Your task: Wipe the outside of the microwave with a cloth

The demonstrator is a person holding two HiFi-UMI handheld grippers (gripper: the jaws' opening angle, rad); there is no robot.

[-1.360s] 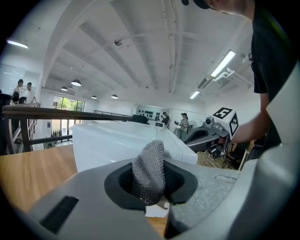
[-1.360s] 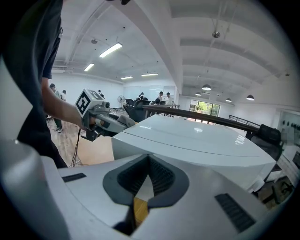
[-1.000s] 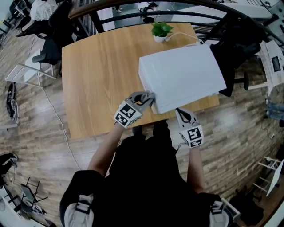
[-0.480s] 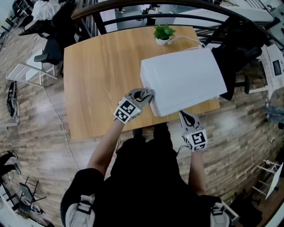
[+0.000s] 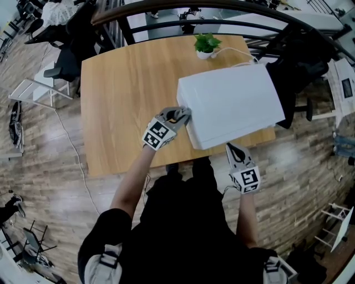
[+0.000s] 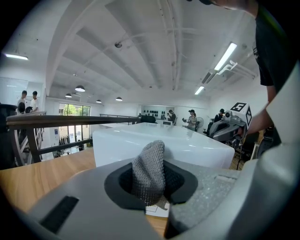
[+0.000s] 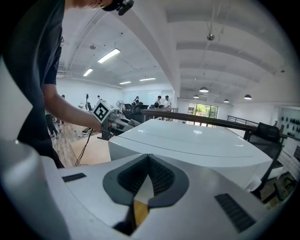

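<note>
The white microwave [image 5: 230,105] stands on the right half of the wooden table [image 5: 122,94]. My left gripper [image 5: 182,115] is shut on a grey knitted cloth [image 6: 148,171] and holds it against the microwave's left side near the front corner. In the left gripper view the cloth stands up between the jaws, with the microwave [image 6: 178,147] just behind it. My right gripper [image 5: 229,146] is shut with nothing in it, just off the microwave's near edge by the table's front. In the right gripper view the microwave [image 7: 197,145] fills the middle, and the left gripper [image 7: 117,123] shows at its far corner.
A small potted plant [image 5: 205,43] sits at the table's far edge, and a white cable [image 5: 236,51] runs from it towards the microwave. A dark railing [image 5: 166,11] runs behind the table. A black chair [image 5: 308,55] stands at the right, more chairs at the far left.
My left gripper has slid the cloth a little farther along the microwave's left side, away from the near corner. The right gripper has hardly moved.
</note>
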